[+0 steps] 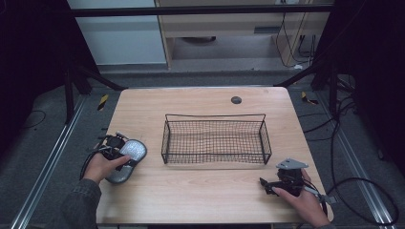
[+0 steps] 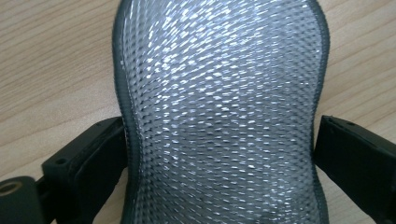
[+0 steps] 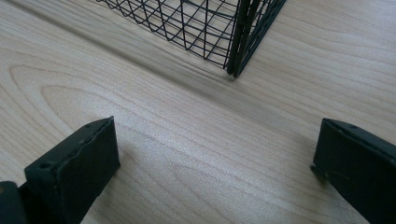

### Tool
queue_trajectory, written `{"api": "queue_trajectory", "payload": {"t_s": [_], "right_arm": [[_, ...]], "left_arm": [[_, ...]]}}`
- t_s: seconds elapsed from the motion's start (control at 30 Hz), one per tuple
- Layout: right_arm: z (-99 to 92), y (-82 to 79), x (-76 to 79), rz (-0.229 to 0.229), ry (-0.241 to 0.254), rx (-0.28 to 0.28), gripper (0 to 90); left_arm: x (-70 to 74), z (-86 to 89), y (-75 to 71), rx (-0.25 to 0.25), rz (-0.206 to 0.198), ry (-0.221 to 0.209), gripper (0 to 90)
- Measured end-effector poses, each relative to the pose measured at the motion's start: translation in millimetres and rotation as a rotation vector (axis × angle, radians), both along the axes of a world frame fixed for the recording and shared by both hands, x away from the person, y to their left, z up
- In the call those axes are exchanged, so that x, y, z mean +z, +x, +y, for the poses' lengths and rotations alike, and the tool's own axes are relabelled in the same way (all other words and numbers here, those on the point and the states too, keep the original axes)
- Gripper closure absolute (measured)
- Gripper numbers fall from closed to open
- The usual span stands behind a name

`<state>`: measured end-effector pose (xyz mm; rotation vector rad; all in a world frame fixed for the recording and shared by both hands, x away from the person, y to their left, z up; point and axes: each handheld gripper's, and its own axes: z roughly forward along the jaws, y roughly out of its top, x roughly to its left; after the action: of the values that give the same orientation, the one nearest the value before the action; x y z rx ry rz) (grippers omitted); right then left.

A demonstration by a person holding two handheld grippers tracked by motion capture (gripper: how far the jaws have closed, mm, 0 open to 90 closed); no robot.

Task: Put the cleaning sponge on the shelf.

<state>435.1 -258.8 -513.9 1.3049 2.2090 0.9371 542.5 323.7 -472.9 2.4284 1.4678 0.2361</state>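
Wood-grain surface [image 1: 200, 191], pale and rectangular, carries a black wire-mesh basket [image 1: 216, 139] near its middle, long side facing the person. A small dark round disc [image 1: 236, 99] sits on the surface beyond the basket, near the far edge.

At the left edge of the surface lies a silver woven pad with a dark grey rim [image 1: 128, 160], oblong and narrowed at its waist. The left claw [image 1: 114, 151] is at this pad, held by the person's left hand [image 1: 101, 167]. In the left gripper view the silver pad [image 2: 219, 116] lies flat on the wood between the two black jaws, which stand on either side of its waist; the left jaw is against the rim, the right jaw just beside it, so whether the claw is clamped on the pad or merely straddling it I cannot tell.

The right claw [image 1: 265, 185] rests low near the front right corner, held by the right hand [image 1: 303, 202], well apart from the basket. In the right gripper view its jaws are spread wide over bare wood, released, with a basket corner [image 3: 236, 42] ahead.
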Motion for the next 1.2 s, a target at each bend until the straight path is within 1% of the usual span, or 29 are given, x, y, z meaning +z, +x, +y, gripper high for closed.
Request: {"api": "queue_trajectory", "payload": {"t_s": [0.03,0.07,0.17,0.2,0.3,0.37,0.47,0.6,0.73,0.83,0.9,0.93,1.0,1.03,1.07,1.1,1.13,1.17,1.2], "right_arm": [[0.0,0.0,0.0,0.0,0.0,0.0,0.4],[0.0,0.0,0.0,0.0,0.0,0.0,0.4],[0.0,0.0,0.0,0.0,0.0,0.0,0.4],[0.0,0.0,0.0,0.0,0.0,0.0,0.4],[0.0,0.0,0.0,0.0,0.0,0.0,0.4],[0.0,0.0,0.0,0.001,0.0,0.0,0.4],[0.0,0.0,0.0,0.001,0.001,0.0,0.4],[0.0,0.0,0.0,0.0,0.0,0.0,0.4],[0.0,0.0,0.0,0.001,0.0,-0.001,0.4],[0.0,0.0,0.0,0.0,0.0,0.0,0.4],[0.1,0.0,0.0,0.001,0.001,-0.001,0.4],[0.0,0.0,0.0,0.0,0.0,0.0,0.4],[0.0,0.0,0.0,0.0,0.0,0.0,0.4],[0.0,0.0,0.0,0.001,0.0,0.0,0.4],[0.0,0.0,0.0,0.0,0.0,0.0,0.4],[0.0,0.0,0.0,0.0,0.0,0.0,0.4],[0.0,0.0,0.0,0.0,0.0,0.0,0.4],[0.0,0.0,0.0,0.0,0.001,0.0,0.4],[0.0,0.0,0.0,0.001,0.0,-0.001,0.4]], "left_arm": [[0.0,0.0,0.0,0.0,0.0,0.0,2.9],[-0.2,-0.6,-0.3,-0.009,0.002,0.009,2.7],[-2.3,-0.8,-0.4,-0.004,0.003,0.008,2.3],[-3.2,-0.3,-0.3,-0.006,0.01,0.009,2.0],[-5.0,-0.1,-0.3,-0.008,0.014,0.006,2.3],[-6.1,-0.6,-0.8,-0.012,0.008,0.011,1.5],[-5.1,-0.9,-1.4,-0.006,-0.001,0.01,4.3],[-4.3,-1.1,-2.0,-0.022,-0.007,0.017,7.4],[5.0,-3.1,-6.4,-0.034,-0.053,-0.002,9.2],[14.6,-4.1,-9.4,-0.058,-0.082,-0.001,9.5],[20.1,-5.4,-12.1,-0.064,-0.109,-0.012,9.5],[22.8,-5.9,-13.5,-0.07,-0.118,-0.016,9.5],[28.4,-6.9,-15.6,-0.082,-0.13,-0.007,9.5],[32.5,-7.3,-17.2,-0.088,-0.142,-0.009,9.5],[35.8,-6.9,-18.1,-0.087,-0.152,-0.02,9.5],[35.8,-6.9,-18.1,-0.087,-0.152,-0.02,9.5],[41.1,-6.2,-19.3,-0.091,-0.168,-0.028,9.5],[41.1,-6.2,-19.3,-0.091,-0.168,-0.028,9.5],[44.2,-5.9,-20.2,-0.092,-0.181,-0.025,9.5]]}}
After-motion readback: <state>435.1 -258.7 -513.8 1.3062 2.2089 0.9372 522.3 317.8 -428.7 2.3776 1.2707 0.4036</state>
